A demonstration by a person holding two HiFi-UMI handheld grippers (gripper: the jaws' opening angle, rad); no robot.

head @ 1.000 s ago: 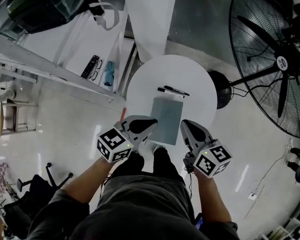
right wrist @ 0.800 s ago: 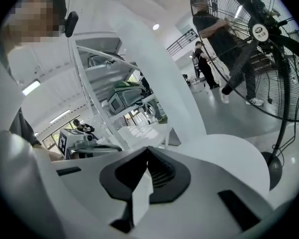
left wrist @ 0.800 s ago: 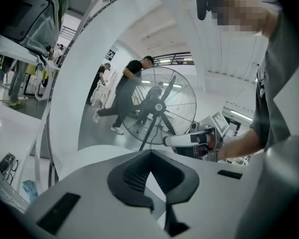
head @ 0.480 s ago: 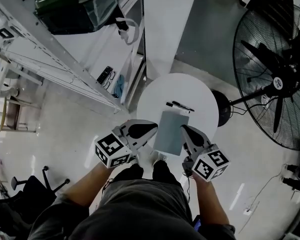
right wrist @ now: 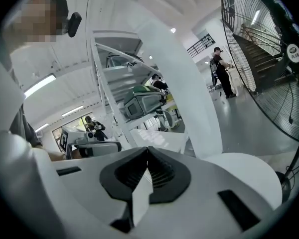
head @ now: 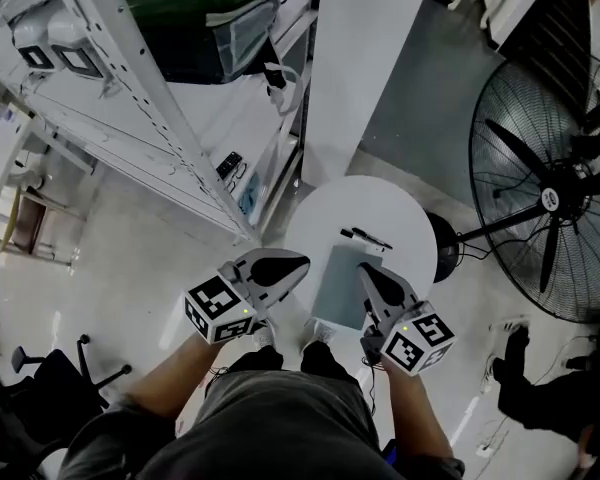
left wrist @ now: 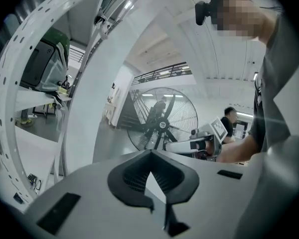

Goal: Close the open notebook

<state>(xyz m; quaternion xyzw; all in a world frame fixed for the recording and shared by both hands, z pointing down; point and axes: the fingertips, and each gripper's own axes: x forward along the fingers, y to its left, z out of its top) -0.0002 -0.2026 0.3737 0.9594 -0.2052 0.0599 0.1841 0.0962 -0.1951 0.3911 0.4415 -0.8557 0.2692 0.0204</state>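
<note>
Round white table [head: 382, 204] sits at 12 o'clock from the person. Near its 6 o'clock edge lies the flat grey rectangular notebook [head: 341, 289], cover apparently already down, long axis about 12-to-6, thin black pens [head: 366, 236] just beyond its 12 o'clock end. Notebook lies between the tools: white left gripper [head: 302, 261] off its 9 o'clock edge, white right gripper [head: 363, 270] overlapping its 3 o'clock edge, nearer, both with jaws pressed together, empty. Against the earlier frame, notebook and pens haven't shifted; both grippers have lifted.

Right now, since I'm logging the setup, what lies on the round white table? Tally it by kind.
Notebook: 1
Pens: 2 (small in the head view, they look like two)
Total: 3
</note>
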